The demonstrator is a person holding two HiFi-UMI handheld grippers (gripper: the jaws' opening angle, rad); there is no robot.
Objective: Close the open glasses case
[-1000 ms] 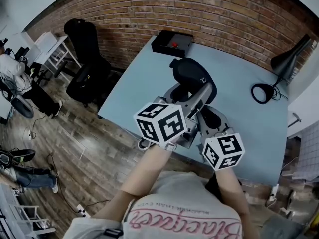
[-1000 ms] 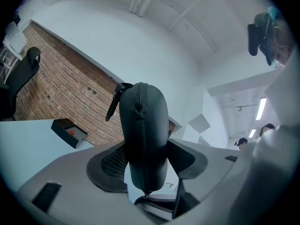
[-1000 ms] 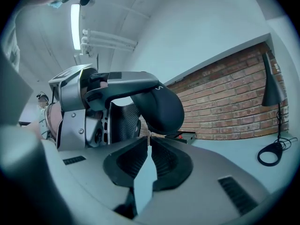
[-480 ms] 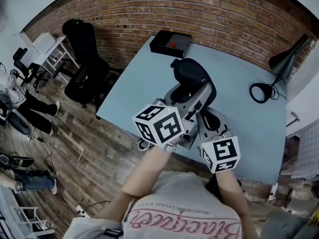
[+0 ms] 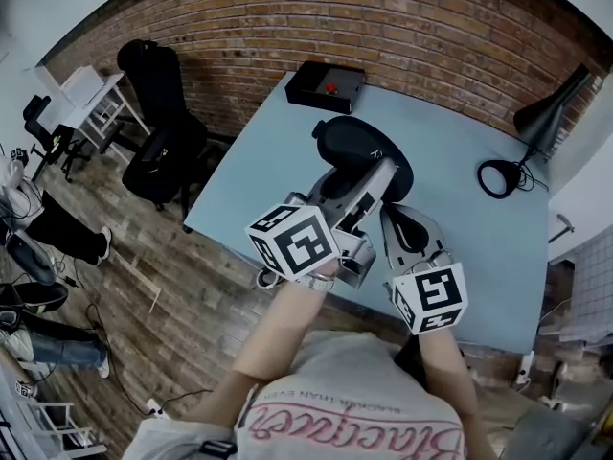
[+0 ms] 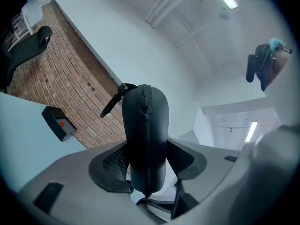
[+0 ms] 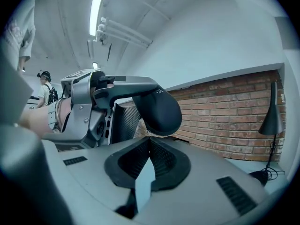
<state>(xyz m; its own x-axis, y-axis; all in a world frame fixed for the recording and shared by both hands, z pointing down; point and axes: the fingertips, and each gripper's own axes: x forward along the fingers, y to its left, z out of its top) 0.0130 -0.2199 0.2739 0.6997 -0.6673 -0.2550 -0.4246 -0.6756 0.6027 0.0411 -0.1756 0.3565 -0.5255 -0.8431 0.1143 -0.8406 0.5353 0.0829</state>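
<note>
Overhead, one blue table (image 5: pixel 251 175) is seen, with one black lamp (image 5: pixel 538 123) at its far right corner and one black box (image 5: pixel 329 85) at its far edge. Above the table's middle, one glasses case (image 6: pixel 145 125) is clamped by the left gripper (image 6: pixel 148 163), whose jaws have just been closing. The case's zip line is shown only in the left gripper view. The right gripper (image 7: pixel 149 161) is held pinched together, empty, just beside the case.
</note>
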